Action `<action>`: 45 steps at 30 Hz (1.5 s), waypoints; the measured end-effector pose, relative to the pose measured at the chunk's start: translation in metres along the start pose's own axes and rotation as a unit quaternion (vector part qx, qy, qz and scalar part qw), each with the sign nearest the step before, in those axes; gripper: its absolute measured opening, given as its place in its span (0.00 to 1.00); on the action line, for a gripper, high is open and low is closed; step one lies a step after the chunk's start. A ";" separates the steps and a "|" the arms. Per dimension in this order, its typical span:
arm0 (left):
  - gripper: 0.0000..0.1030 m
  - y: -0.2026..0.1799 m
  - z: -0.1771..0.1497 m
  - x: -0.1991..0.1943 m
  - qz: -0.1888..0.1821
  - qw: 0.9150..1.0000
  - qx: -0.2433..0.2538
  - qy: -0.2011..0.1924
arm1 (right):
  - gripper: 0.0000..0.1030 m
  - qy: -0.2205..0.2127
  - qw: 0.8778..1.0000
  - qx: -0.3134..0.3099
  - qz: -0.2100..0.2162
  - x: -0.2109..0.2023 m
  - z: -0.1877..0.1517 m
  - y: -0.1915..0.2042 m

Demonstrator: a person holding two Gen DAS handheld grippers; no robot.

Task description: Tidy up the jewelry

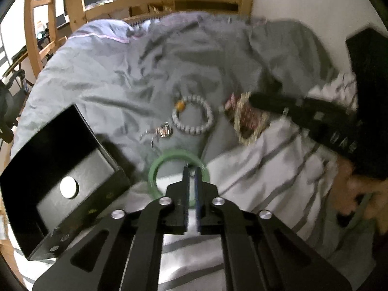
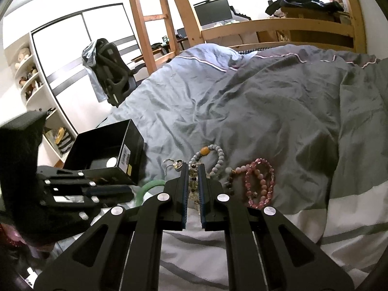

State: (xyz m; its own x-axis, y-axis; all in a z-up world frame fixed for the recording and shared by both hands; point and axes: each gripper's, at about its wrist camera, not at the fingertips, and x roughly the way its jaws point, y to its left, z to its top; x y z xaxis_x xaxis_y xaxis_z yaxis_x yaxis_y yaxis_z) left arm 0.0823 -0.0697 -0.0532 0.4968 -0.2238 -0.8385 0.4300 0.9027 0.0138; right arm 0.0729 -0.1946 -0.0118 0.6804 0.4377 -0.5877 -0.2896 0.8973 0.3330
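The left gripper (image 1: 194, 169) is pinching the near rim of the green bangle (image 1: 167, 156), its two fingers nearly together on the ring. The bangle is lying on the bed (image 1: 109, 77), just beside the open black box (image 1: 72, 160) at the left. It looks like a stiff, smooth hoop, perhaps stone or glass, so I think it is slippery and may break if it is dropped on something hard. The rim is the only place to hold it, and the grip should be firm but not hard.

The right gripper (image 2: 193, 167) is closing around a strand of yellowish and dark beads (image 2: 193, 181), which is lying between its fingers. I cannot tell if the fingers are already pressing on it. Such a strand is light and limp, so it will hang down when lifted. Taking it in the middle seems best.

The white bead bracelet (image 2: 217, 155) with one orange bead, the pink bead bracelets (image 2: 260, 181) and a small silver chain (image 2: 175, 163) are resting near each other on the bed. They are loose and soft as well. The box has a white disc inside.
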 end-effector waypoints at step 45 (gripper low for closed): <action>0.09 0.030 0.009 -0.053 -0.016 0.995 -0.063 -0.069 | 0.08 -0.012 0.999 -0.045 0.025 -0.013 0.008 0.046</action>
State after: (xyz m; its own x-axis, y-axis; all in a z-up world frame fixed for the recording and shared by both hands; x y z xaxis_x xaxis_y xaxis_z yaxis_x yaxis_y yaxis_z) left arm 0.0755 -0.0336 -0.0031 0.5871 -0.2946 -0.7540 0.3544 0.9310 -0.0878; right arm 0.0559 -0.1599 0.0173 0.6797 0.4816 -0.5533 -0.3828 0.8763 0.2924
